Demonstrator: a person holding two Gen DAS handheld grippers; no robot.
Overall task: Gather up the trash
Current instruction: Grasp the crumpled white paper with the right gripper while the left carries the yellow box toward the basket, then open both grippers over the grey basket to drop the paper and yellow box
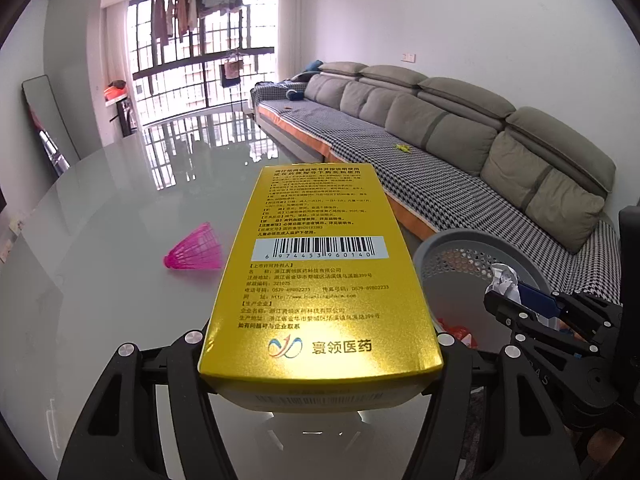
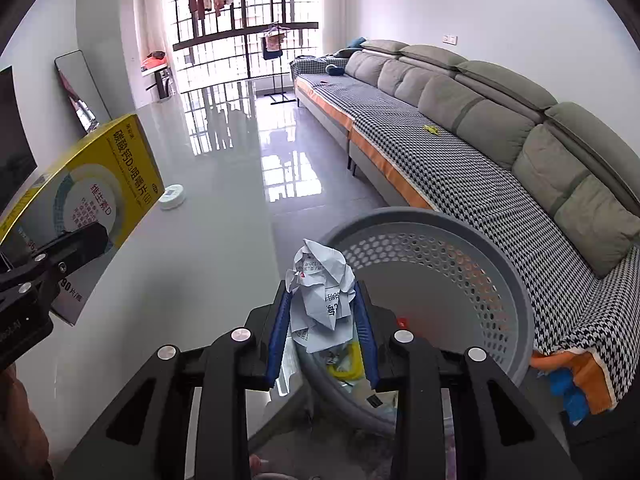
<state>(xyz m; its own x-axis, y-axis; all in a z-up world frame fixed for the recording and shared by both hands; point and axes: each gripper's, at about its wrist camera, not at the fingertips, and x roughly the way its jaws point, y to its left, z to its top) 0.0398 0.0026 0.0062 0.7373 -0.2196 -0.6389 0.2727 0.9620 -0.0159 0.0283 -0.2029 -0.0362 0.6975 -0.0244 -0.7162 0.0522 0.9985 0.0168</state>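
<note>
My left gripper [image 1: 320, 354] is shut on a gold medicine box [image 1: 316, 264], which juts forward over the glass table [image 1: 100, 320] and hides the fingertips. The right wrist view shows that box [image 2: 92, 184] at the left edge, with the left gripper [image 2: 72, 248] clamped on it. Between the blue pads of my right gripper [image 2: 322, 304] sits a crumpled white paper ball [image 2: 324, 276], held over the near rim of a grey perforated bin [image 2: 460, 240]. The left wrist view has the bin [image 1: 472, 248], right gripper [image 1: 516, 300] and paper [image 1: 502, 278] at right.
A pink shuttlecock [image 1: 194, 248] lies on the table left of the box. A small white round object [image 2: 172, 197] rests farther along the table. The bin holds wrappers [image 2: 346, 360]. A long grey sofa [image 2: 480, 140] runs along the right wall beyond the bin.
</note>
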